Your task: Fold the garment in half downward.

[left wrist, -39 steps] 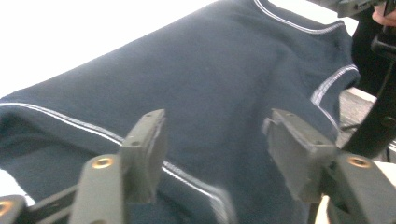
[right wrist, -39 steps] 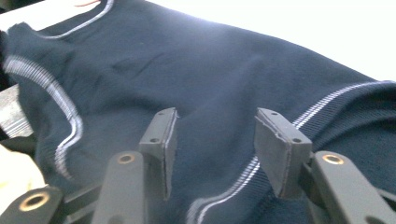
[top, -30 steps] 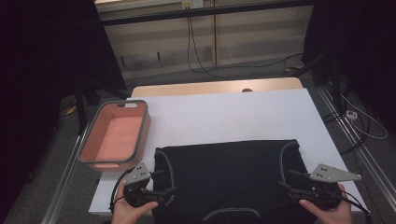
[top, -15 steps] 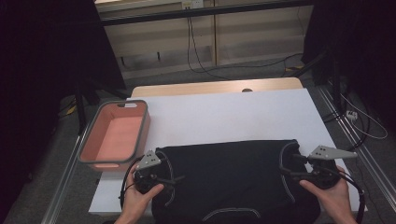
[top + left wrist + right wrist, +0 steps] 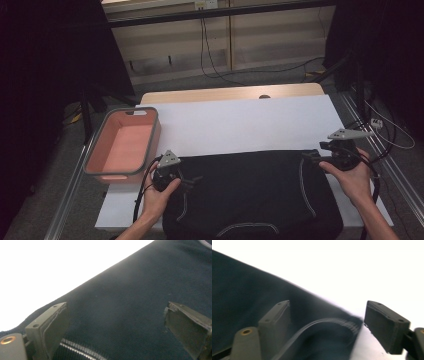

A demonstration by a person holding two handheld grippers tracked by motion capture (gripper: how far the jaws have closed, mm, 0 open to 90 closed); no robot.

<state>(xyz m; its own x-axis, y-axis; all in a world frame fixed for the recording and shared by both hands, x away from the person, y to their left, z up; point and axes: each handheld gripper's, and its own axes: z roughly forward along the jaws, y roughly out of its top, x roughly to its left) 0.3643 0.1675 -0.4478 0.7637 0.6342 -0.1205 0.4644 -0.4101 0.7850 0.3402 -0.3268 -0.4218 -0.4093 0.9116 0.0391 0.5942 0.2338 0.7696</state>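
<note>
Garment (image 5: pixel 252 192) is my landmark: dark cloth with pale piping, spread flat on the near half of the white table (image 5: pixel 240 125). From above, my left gripper (image 5: pixel 186 181) is over the garment's near-left corner, and my right gripper (image 5: pixel 309 157) is at its far-right corner. A pink bin (image 5: pixel 122 145) stands left of the garment, apart from it, at the table's left edge.

Along my left gripper (image 5: pixel 115 322), both jaws stand wide apart just over the garment (image 5: pixel 140 297); they have just been opening, and they pinch no cloth. A piping line runs under the left jaw.

Along my right gripper (image 5: pixel 327 317), the jaws are also apart, just opened, over the garment (image 5: pixel 244 292) corner. The curved piping lies between them, and they do not press it. This picture is a little blurred.
</note>
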